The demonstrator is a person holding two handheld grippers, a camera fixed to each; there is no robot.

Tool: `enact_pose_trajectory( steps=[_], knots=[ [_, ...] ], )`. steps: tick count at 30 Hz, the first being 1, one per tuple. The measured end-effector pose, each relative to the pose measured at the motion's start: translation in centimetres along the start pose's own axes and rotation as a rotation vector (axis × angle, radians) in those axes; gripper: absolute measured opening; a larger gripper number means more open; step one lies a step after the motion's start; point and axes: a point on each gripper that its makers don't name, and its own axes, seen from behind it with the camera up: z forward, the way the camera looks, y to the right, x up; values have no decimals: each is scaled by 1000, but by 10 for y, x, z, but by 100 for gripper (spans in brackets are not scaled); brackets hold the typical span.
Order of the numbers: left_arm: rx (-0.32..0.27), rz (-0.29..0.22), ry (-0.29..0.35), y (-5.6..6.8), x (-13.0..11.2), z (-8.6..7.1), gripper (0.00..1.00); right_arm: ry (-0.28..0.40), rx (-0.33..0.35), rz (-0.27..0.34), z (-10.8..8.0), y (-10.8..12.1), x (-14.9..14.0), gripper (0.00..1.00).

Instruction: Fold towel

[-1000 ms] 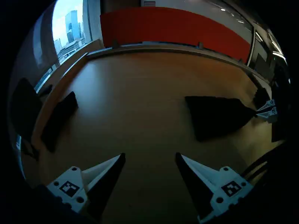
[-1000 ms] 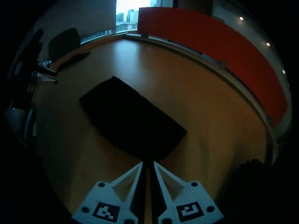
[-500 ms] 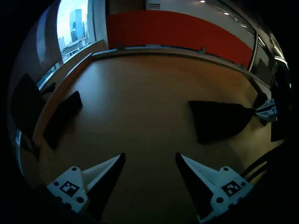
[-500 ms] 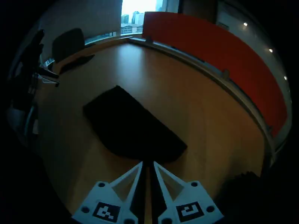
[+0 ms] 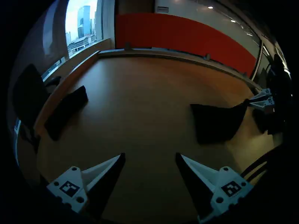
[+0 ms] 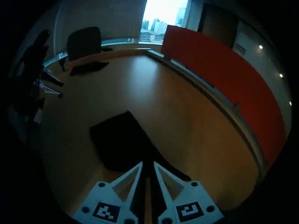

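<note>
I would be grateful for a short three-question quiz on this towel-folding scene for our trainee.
1. True or false: the left tongs are open above the table.
2. What grips the towel by its corner? A) left tongs B) right tongs C) nothing
3. Fill in: the partition along the table's far edge is ___.
Key: 1 true; 2 B; 3 red.

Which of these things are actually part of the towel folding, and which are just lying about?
Part of the job: towel, right gripper pinching its corner, left gripper open, table.
Lying about: chair, dark item at the table's edge, red partition.
</note>
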Motion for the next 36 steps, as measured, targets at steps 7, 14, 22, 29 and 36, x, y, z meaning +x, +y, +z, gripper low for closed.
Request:
enact_pose_trajectory(
  steps=[7,14,22,29,36],
  knots=[
    [0,-23,0,-2,-5,-5,99,25,38,-78,10,-10,34,5],
    [-3,-32,-1,-2,-8,-8,99,24,66,-130,20,-18,46,5],
    [-10,-50,5,-1,-9,-17,100,21,152,-186,46,-46,62,5],
    [5,-69,19,-6,-10,-28,99,5,244,-239,74,-82,68,5],
    [16,-93,30,-9,-12,-34,99,-20,275,-239,89,-92,62,5]
  ],
)
